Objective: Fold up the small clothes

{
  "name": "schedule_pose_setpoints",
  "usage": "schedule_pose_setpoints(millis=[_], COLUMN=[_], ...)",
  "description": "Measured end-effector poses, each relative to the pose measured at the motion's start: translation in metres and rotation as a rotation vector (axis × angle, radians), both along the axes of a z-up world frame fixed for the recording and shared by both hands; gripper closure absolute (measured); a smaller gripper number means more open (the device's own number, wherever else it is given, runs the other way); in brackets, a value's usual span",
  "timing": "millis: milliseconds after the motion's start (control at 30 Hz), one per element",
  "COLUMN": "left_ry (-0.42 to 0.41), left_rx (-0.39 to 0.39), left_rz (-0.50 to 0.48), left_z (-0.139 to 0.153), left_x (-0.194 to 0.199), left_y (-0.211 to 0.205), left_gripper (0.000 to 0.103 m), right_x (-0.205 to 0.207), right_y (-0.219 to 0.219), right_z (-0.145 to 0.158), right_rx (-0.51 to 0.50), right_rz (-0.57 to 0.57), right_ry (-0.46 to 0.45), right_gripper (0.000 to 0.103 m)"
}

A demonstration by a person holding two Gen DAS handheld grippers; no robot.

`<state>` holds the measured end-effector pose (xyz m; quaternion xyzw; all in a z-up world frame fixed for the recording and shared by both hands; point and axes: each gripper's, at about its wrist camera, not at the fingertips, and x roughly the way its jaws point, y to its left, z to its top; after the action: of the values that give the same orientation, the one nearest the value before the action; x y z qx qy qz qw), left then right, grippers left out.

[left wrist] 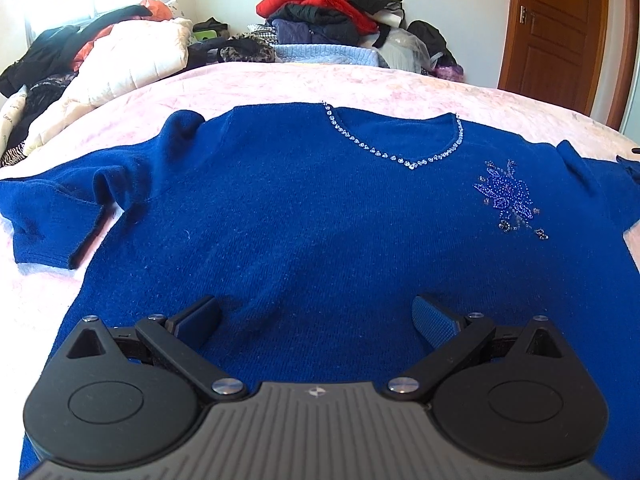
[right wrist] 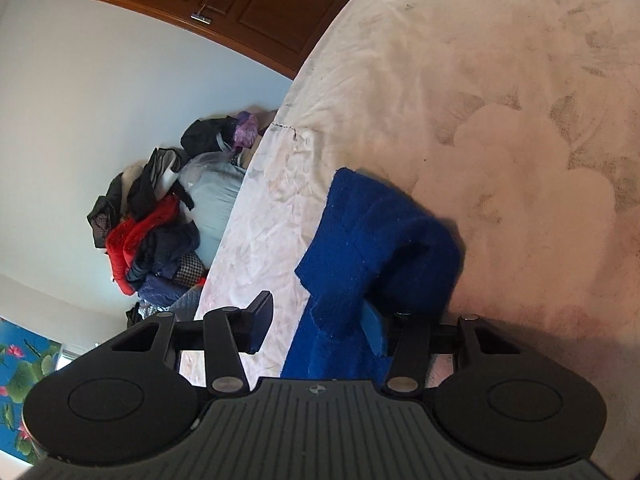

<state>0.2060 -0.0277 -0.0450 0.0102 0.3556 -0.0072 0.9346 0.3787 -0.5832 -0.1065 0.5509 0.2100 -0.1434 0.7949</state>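
Observation:
A royal-blue knit sweater [left wrist: 320, 208] lies face up and spread flat on the pink bed cover [left wrist: 280, 84]. It has a rhinestone V-neck and a beaded flower on the chest. My left gripper [left wrist: 316, 320] hovers open just above its lower body, with nothing between the pads. In the right wrist view, which is rolled on its side, the sweater's blue sleeve [right wrist: 372, 232] lies bunched between the fingers of my right gripper [right wrist: 316, 320]. The sleeve drapes over the right-hand finger. The left-hand pad [right wrist: 260, 328] stands apart from the fabric, so the jaws are partly open.
A heap of red, black and dark-blue clothes [left wrist: 328, 8] is stacked against the far wall behind the bed. A cream quilted coat [left wrist: 132, 60] and dark garments lie at the far left. A brown wooden door [left wrist: 560, 20] stands at the right.

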Motion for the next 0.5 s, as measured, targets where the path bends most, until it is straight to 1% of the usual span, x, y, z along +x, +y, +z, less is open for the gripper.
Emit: schedule_pose_setpoints(millis=[33,100,167,233,300,367,400,433,467,500], left_ry=[-0.001,-0.001,-0.001,-0.001,0.000,0.003,0.005,0.007,0.012,0.027], left_rx=[-0.002,-0.008,-0.009,-0.010,-0.012,-0.026,-0.051,-0.104,-0.191,-0.308], left_rz=[-0.001,-0.002,-0.004,-0.004,-0.004,0.000,0.003,0.001,-0.006,-0.014], left_z=[0.000,0.000,0.000,0.000,0.000,0.003,0.006,0.011,0.017,0.023], left_x=[0.000,0.001,0.001,0.001,0.001,0.000,0.001,0.004,0.008,0.014], left_y=[0.000,0.002,0.002,0.002,0.002,0.005,0.007,0.010,0.016,0.023], left_gripper=[0.000,0.000,0.000,0.000,0.000,0.000,0.000,0.000,0.000,0.000], right_x=[0.001,0.005,0.006,0.006,0.001,-0.002,-0.006,-0.013,-0.017,-0.024], right_y=[0.001,-0.003,-0.004,-0.003,0.001,0.009,0.017,0.030,0.041,0.058], right_z=[-0.001,-0.002,-0.004,-0.005,-0.002,0.003,0.008,0.014,0.017,0.021], right_rx=[0.002,0.007,0.003,-0.016,-0.036,-0.032,-0.039,-0.044,-0.042,-0.032], right_rz=[-0.005,-0.009,-0.015,-0.016,-0.014,0.017,0.051,0.099,0.142,0.208], right_ry=[-0.005,-0.006,0.000,-0.007,-0.033,-0.065,-0.093,-0.138,-0.162,-0.192], right_gripper=[0.054,0.062,0.081,0.091,0.092,0.092,0.092,0.092,0.092,0.092])
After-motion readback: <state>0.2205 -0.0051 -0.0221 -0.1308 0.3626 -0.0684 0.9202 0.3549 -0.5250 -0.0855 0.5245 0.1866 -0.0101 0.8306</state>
